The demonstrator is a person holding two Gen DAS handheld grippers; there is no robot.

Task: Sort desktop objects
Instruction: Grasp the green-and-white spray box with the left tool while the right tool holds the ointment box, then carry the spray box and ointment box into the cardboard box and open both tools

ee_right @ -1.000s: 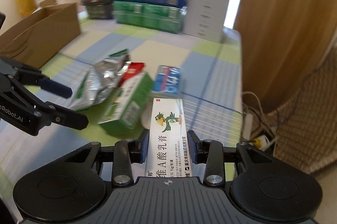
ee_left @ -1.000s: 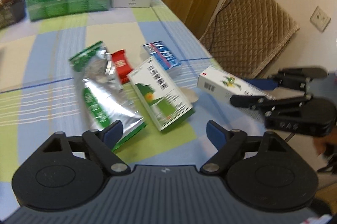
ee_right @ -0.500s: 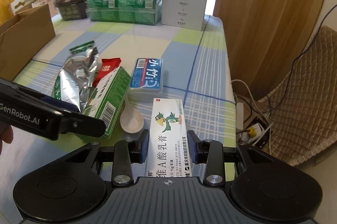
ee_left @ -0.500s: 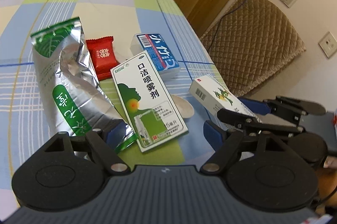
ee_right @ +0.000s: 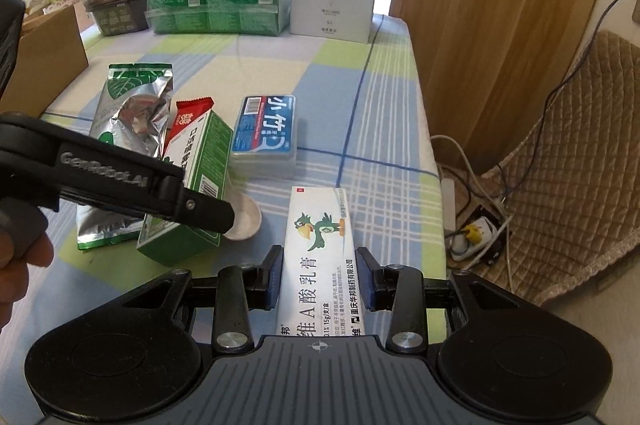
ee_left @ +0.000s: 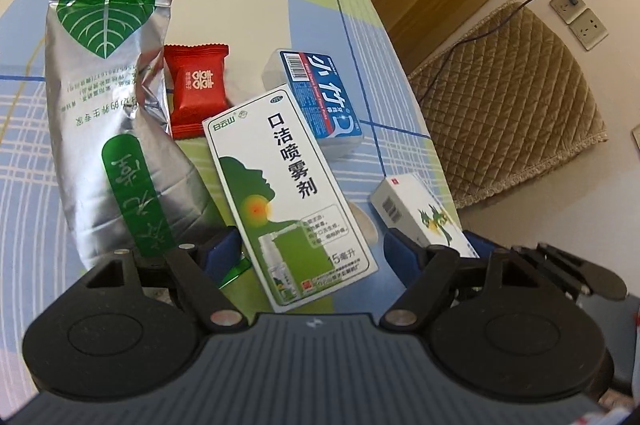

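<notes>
My right gripper (ee_right: 319, 283) pinches the white ointment box (ee_right: 320, 245) at the table's (ee_right: 392, 129) near right edge. My left gripper (ee_left: 312, 249) is spread wide over the green-and-white spray box (ee_left: 288, 193), which lies between the silver pouch (ee_left: 112, 129) and a white spoon (ee_right: 244, 221).

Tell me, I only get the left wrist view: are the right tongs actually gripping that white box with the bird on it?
Observer: Yes. The right tongs are shut on the white bird box, one pad against each long side.
Operator: What is the pale thing peeking out beside the green spray box?
Observer: A white spoon, lying on the cloth right beside the green spray box.
Operator: Is there anywhere to sort things into?
Observer: Possibly. A cardboard box stands at the left, past the silver tea pouch.
</notes>
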